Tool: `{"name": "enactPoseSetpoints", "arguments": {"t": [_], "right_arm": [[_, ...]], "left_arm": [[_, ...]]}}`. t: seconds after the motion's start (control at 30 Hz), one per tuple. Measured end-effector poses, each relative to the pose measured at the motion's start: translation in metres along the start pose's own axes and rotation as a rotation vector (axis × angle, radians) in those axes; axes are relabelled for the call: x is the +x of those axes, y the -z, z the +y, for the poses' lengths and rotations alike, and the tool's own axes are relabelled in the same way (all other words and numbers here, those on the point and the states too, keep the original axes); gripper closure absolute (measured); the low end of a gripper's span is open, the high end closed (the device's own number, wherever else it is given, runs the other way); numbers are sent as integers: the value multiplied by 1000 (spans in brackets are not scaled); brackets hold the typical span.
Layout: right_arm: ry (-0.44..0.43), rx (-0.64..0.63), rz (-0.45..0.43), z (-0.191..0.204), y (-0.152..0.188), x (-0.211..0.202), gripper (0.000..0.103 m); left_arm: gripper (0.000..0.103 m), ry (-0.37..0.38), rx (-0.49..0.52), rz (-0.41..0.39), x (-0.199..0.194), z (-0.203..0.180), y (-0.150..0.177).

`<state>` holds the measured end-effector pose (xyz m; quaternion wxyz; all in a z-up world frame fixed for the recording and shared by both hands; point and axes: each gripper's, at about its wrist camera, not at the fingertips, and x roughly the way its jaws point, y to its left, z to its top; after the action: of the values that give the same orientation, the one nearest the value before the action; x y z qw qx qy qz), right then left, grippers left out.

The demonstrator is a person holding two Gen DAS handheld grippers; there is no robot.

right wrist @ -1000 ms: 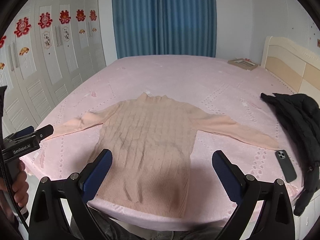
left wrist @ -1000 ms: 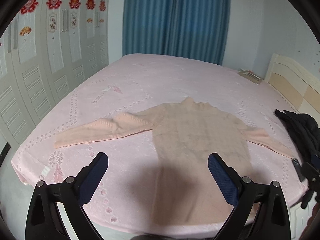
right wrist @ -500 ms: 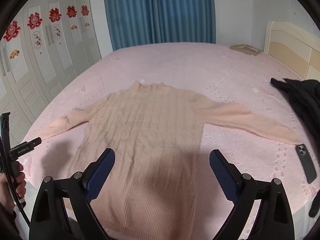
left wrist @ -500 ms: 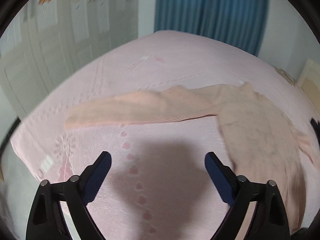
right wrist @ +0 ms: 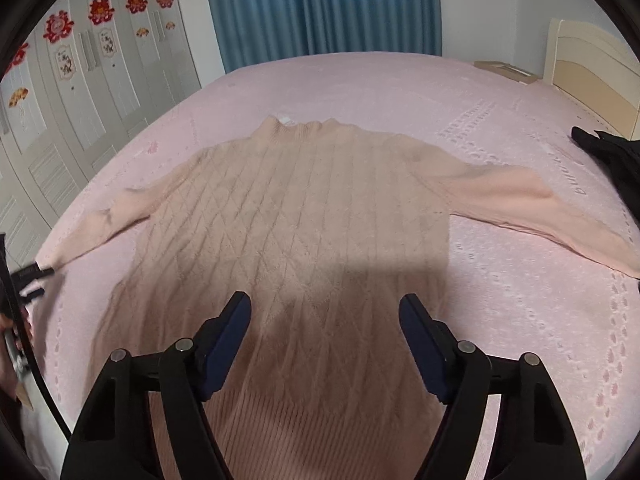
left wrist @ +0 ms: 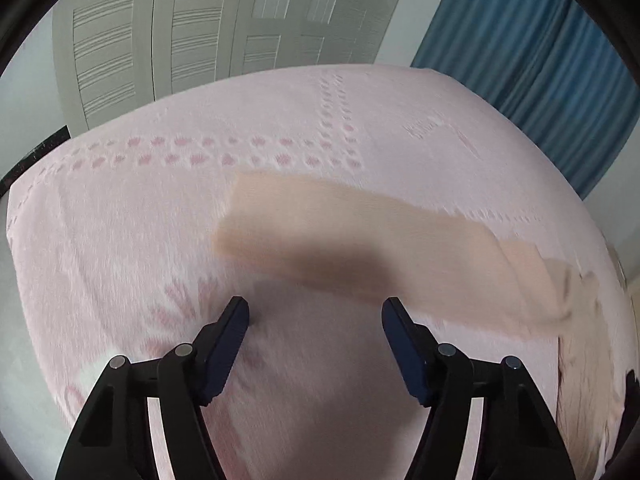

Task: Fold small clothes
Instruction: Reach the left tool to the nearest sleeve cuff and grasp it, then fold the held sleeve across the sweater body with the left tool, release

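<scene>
The right gripper (right wrist: 324, 312) hangs over the lower body of the peach sweater (right wrist: 296, 216), its jaws closing but with a wide gap between the blue pads and nothing caught in them. The sweater lies flat, front up, near the foot edge of the pink bed (right wrist: 360, 80), collar pointing to the far edge and both sleeves spread out sideways.

The left gripper (left wrist: 316, 314) hovers over bare bedspread near the bed's left corner, just short of the left sleeve (left wrist: 340, 236); its jaws are closing too, holding nothing. From the right wrist view the left gripper's tips sit at the sleeve's cuff.

A black garment (right wrist: 612, 156) lies by the right edge. Beyond the bed stand white wardrobe doors (right wrist: 92, 68), blue curtains (right wrist: 320, 4) and a cream headboard (right wrist: 592, 60).
</scene>
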<state>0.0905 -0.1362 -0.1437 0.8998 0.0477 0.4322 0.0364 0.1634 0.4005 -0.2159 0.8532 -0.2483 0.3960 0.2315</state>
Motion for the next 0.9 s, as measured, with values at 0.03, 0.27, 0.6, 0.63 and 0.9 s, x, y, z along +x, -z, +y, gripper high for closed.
{"name": "enactPoseSetpoints", "arguments": {"t": [0.03, 0.27, 0.6, 0.63, 0.9], "right_arm": [[1, -5, 6, 1, 1, 5, 29], [-7, 33, 32, -2, 4, 15, 29], [54, 31, -55, -9, -27, -2, 29], [65, 36, -56, -13, -26, -3, 29], [56, 125, -6, -66, -9, 2, 29]], "left_arm": [[37, 2, -4, 0, 5, 2, -5], [91, -97, -12, -52, 31, -4, -30], [94, -12, 194, -176, -36, -112, -49], [94, 8, 219, -194, -46, -128, -47], [94, 191, 423, -286, -105, -295, -3]]}}
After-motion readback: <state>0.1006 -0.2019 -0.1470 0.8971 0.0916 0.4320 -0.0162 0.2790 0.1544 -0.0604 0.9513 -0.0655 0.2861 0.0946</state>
